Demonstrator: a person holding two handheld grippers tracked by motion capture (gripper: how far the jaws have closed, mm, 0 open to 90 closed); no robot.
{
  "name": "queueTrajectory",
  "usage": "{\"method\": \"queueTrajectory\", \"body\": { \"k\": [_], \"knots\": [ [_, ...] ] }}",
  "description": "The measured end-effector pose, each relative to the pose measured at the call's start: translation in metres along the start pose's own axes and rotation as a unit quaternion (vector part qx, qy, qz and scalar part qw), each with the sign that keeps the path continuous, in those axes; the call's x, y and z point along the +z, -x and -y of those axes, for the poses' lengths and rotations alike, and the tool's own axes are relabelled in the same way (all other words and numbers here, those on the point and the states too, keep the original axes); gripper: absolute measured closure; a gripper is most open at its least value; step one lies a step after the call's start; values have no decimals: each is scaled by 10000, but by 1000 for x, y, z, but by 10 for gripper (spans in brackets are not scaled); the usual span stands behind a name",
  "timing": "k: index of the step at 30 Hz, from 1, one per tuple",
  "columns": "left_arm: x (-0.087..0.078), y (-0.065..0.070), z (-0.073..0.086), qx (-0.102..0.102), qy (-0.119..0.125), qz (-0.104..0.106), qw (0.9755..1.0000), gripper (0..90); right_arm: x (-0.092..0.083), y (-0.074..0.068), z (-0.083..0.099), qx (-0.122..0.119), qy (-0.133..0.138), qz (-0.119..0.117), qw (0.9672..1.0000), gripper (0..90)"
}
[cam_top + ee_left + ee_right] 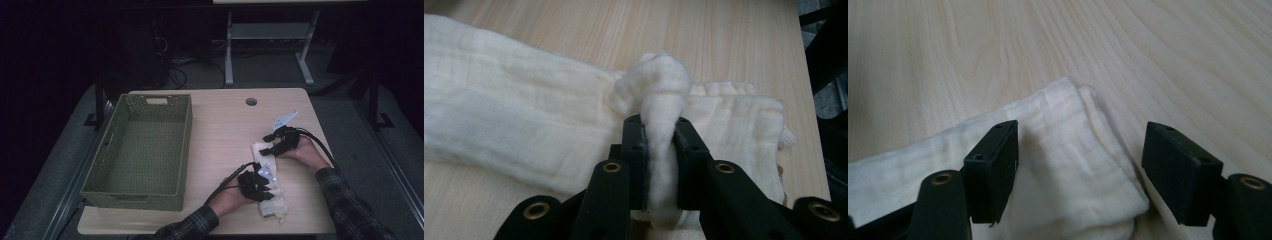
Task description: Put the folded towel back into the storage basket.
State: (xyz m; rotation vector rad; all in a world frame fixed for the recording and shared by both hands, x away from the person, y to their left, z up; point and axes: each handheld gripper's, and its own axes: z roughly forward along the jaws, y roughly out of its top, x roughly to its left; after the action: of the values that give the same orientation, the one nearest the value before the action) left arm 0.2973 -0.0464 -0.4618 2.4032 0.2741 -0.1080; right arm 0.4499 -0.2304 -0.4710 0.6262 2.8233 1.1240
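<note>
high view overhead; gripper views close on shared cloth (269, 180)

- The table (220, 125) looked like pale, smooth wood-grain laminate.
- The cloth (524, 125) was soft, matt, cream gauze.
- The basket (112, 150) was green woven wicker.

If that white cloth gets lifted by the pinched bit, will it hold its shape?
Probably not. The cloth bunches into a soft tuft between the left gripper's jaws, so it looks floppy and would likely drape. It seems thin and light, unlikely to slip.
</note>
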Motion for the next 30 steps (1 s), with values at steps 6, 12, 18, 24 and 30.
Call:
{"method": "queueTrajectory", "body": {
  "k": [6,12,18,24,30],
  "knots": [
    [0,1,0,1,4,-27,10000,781,0,-6,1,-337,-18,113,9994,389],
    [0,1,1,-3,16,-39,10000,782,-2,-9,1,-425,-17,-115,9990,607],
    [0,1,1,-46,33,-36,10000,782,-2,-9,3,-275,17,-302,9992,748],
    [0,2,2,7,58,-75,10000,794,-3,-11,5,-74,73,-276,9996,778],
    [-8,3,0,45,189,-73,9998,806,-5,-10,5,53,-1,-309,9995,779]
  ]
}}
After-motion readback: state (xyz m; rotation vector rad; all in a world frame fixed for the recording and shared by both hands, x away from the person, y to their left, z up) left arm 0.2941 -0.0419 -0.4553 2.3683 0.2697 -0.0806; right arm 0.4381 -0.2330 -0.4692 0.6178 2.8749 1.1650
